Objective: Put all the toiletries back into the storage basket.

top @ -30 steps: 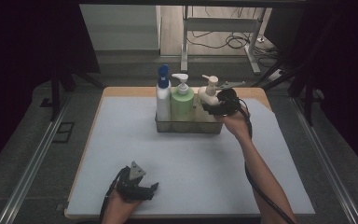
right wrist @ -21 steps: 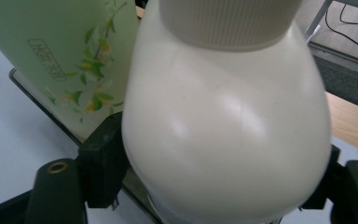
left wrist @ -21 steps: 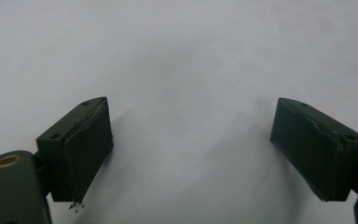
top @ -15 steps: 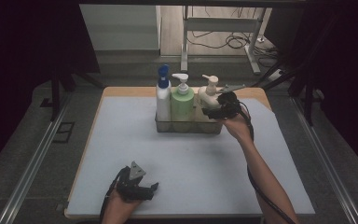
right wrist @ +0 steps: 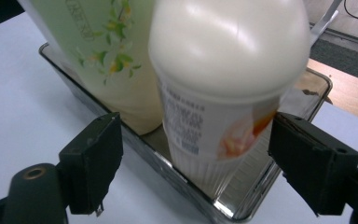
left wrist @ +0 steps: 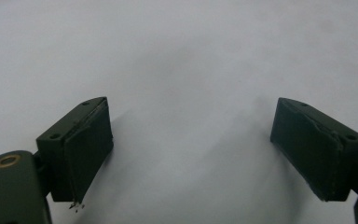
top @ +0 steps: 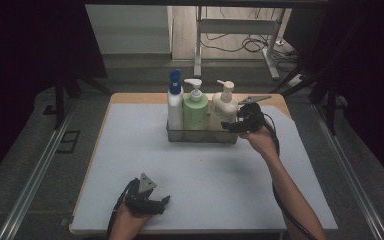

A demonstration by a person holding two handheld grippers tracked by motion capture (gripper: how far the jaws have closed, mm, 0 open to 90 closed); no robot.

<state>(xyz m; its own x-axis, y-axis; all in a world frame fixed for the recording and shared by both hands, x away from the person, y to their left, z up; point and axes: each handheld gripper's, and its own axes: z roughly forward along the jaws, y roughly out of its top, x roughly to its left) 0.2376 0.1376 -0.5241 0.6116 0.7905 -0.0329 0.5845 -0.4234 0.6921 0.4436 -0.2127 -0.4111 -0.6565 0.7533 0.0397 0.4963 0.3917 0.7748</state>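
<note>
Three bottles stand in the tray (top: 202, 138), and the right claw (right wrist: 193, 165), jaws just spreading clear of the cream bottle (right wrist: 223, 93), should back straight out.

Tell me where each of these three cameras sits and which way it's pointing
High view: above the person's side, facing forward and down on the table; both forearms, left gripper, right gripper.
Left gripper view: on the left gripper, facing bare table, open jaws.
Right gripper view: on the right gripper, facing the cream bottle in the metal tray.
Shared: high and right views show that bottle.
</note>
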